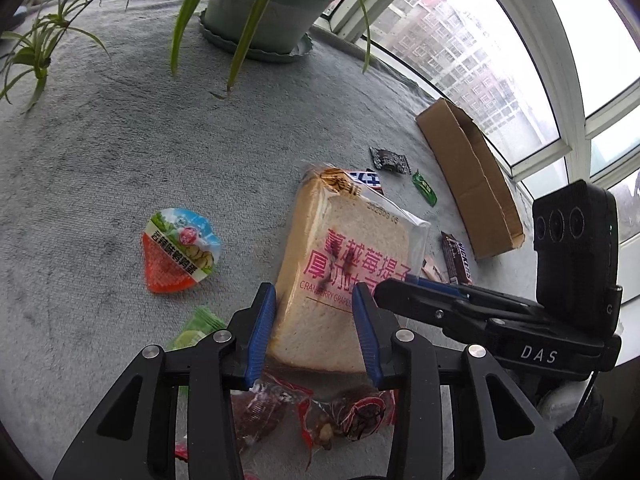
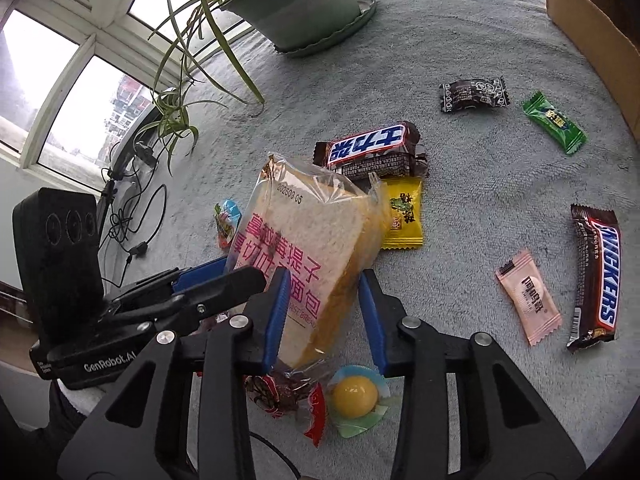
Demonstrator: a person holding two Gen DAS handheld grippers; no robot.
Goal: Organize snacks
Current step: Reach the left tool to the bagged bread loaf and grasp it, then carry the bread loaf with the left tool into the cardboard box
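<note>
A bagged slice of cranberry bread is held upright off the grey cloth by both grippers. My left gripper is shut on its lower part, blue pads on each side. My right gripper is shut on the same bread from the other side; it shows in the left wrist view too. The left gripper shows in the right wrist view. Loose snacks lie around: a Snickers bar, another bar, a pink candy, a yellow packet.
An open cardboard box lies at the right by the window. A potted plant stands at the back. A quail-egg cup, a green candy, a black candy, red packets and an egg cup lie on the cloth.
</note>
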